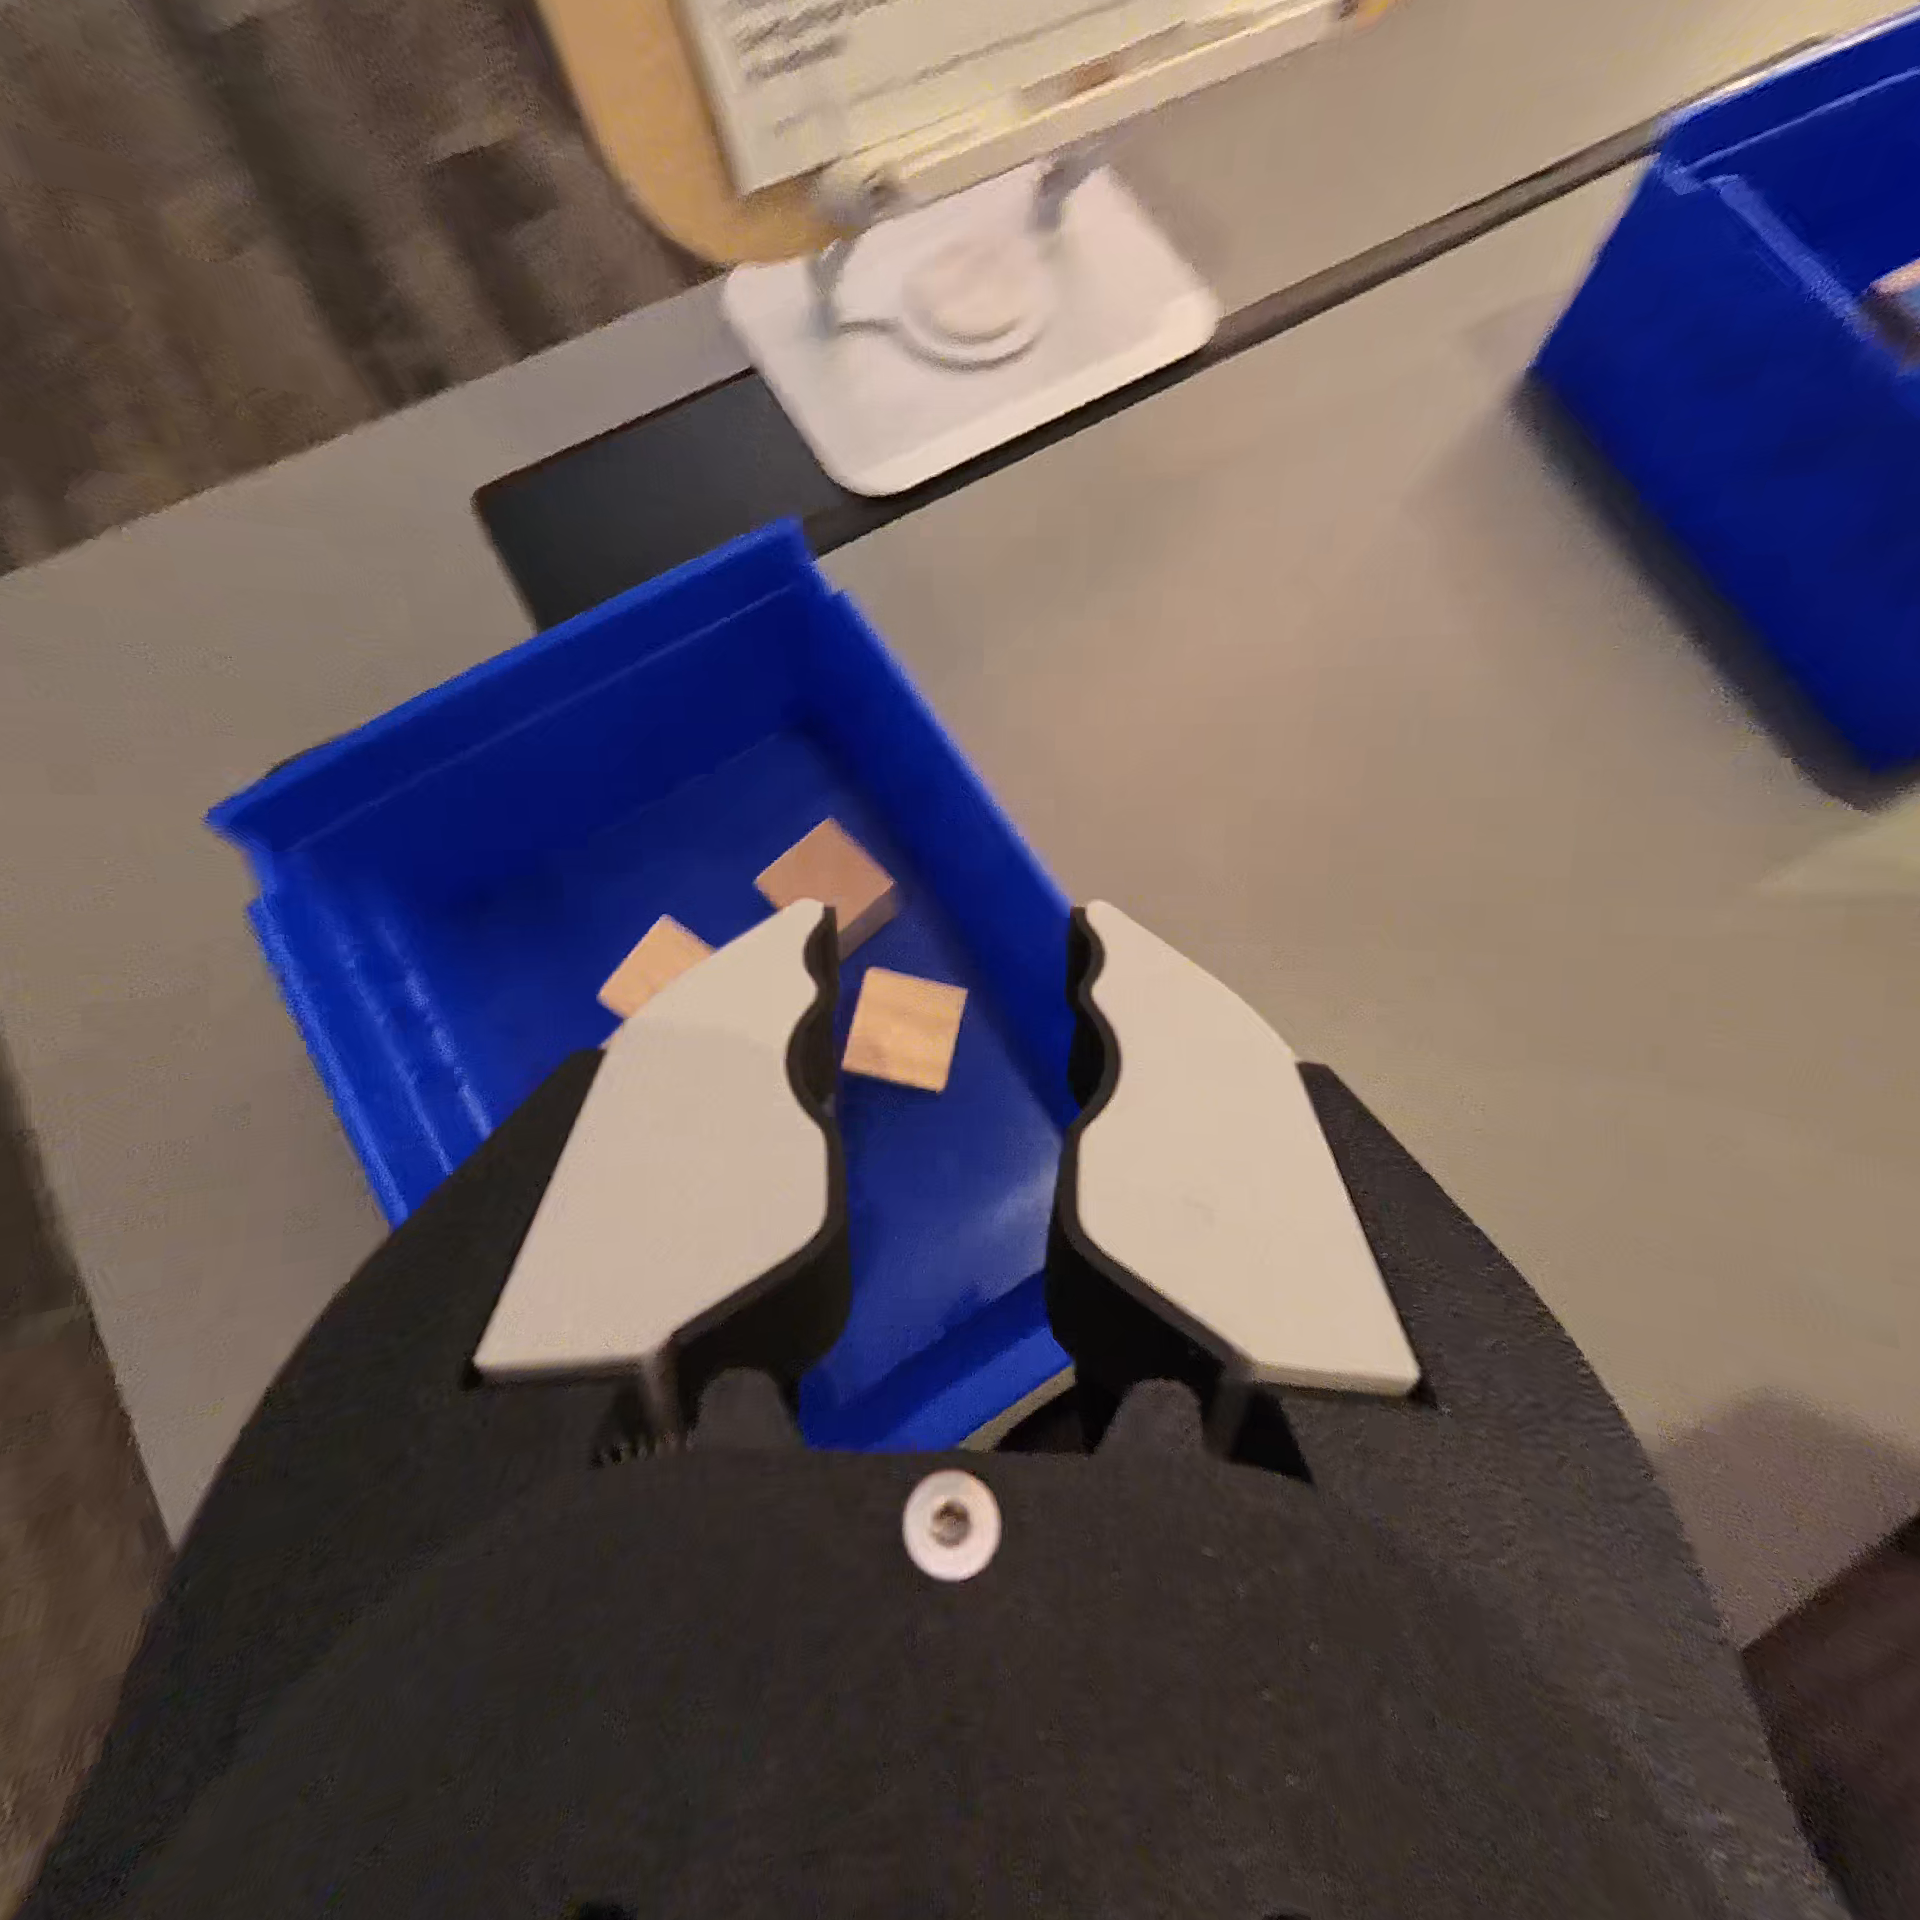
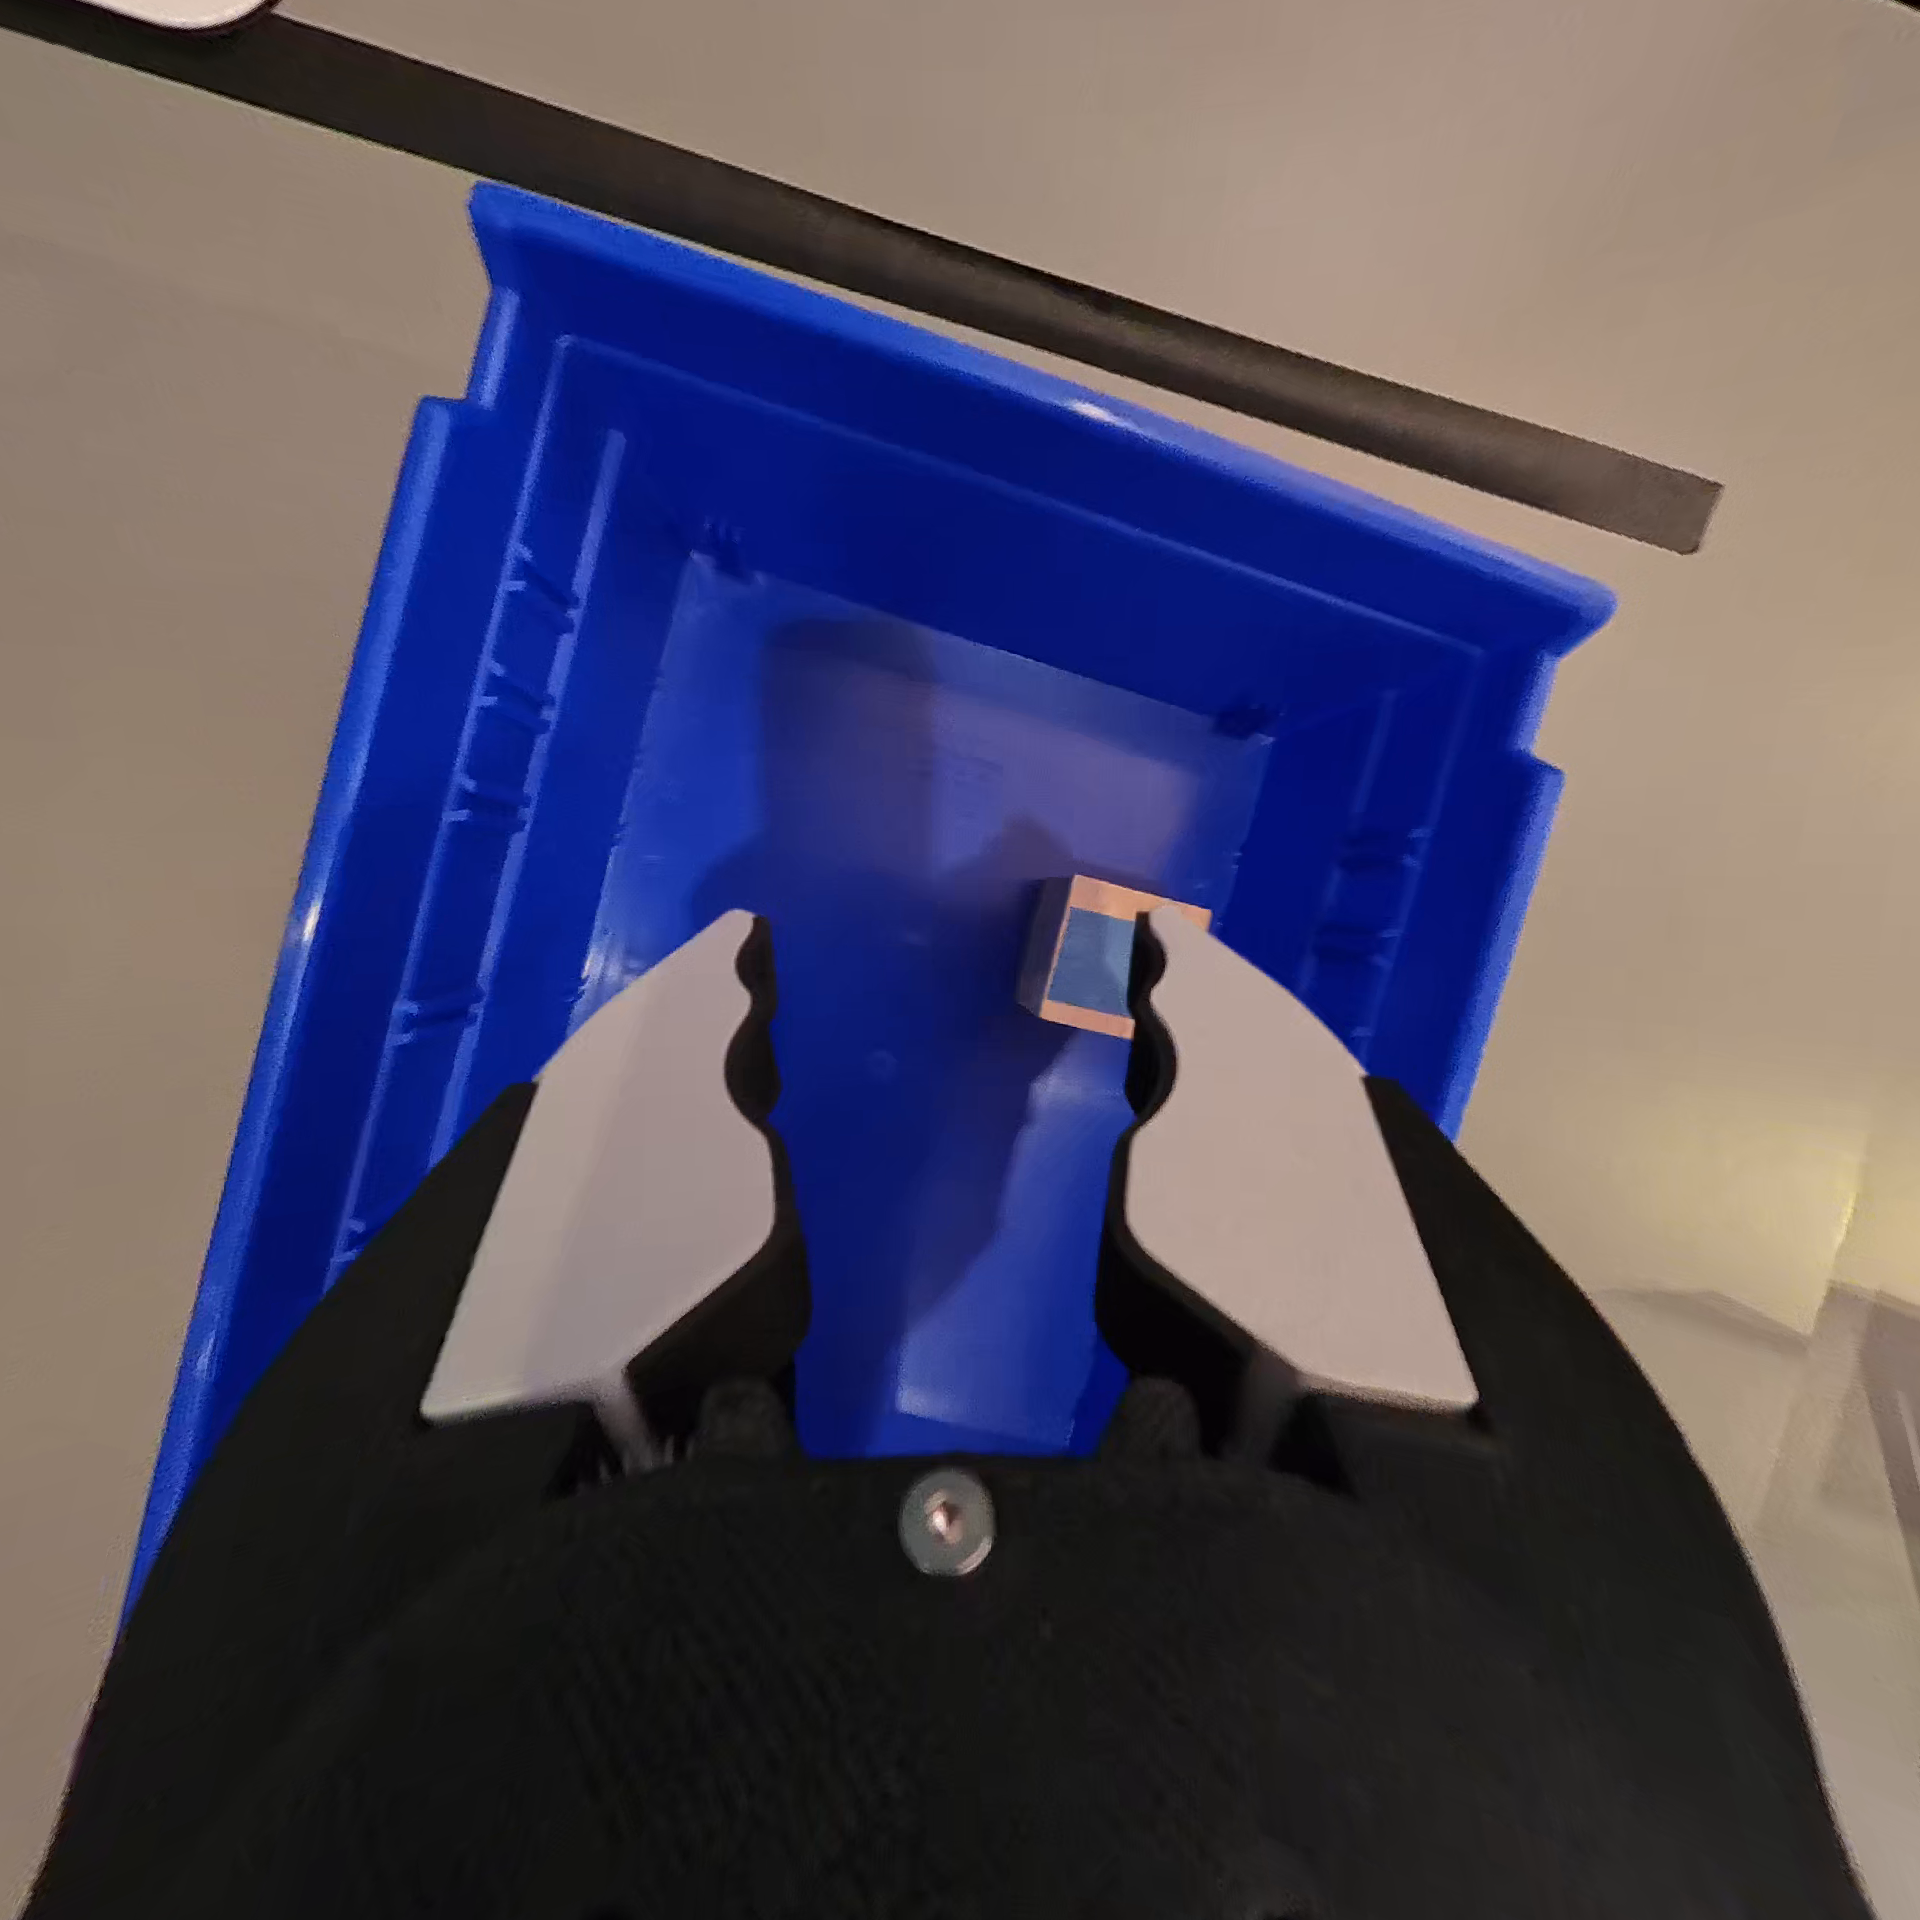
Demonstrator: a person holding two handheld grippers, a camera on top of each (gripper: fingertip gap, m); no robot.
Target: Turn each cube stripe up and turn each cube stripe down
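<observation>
Hovering wide apart and empty, left gripper point(image 1: 948, 920) and right gripper point(image 2: 951, 920) tilt down into blue bins

open floor fills the right bin point(image 2: 582, 727) beside one cube point(image 2: 1086, 961); three cubes point(image 1: 902, 1031) crowd the left bin point(image 1: 520, 790).

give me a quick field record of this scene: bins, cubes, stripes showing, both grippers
left bin: blue, holds three wooden cubes
cube nearest the fingers: plain wood on top, no stripe showing
left gripper: open, above the left bin, holding nothing
right bin: blue, holds one striped cube, blue stripe up
right gripper: open, holding nothing, one finger overlaps the striped cube in view
table: grey
</observation>
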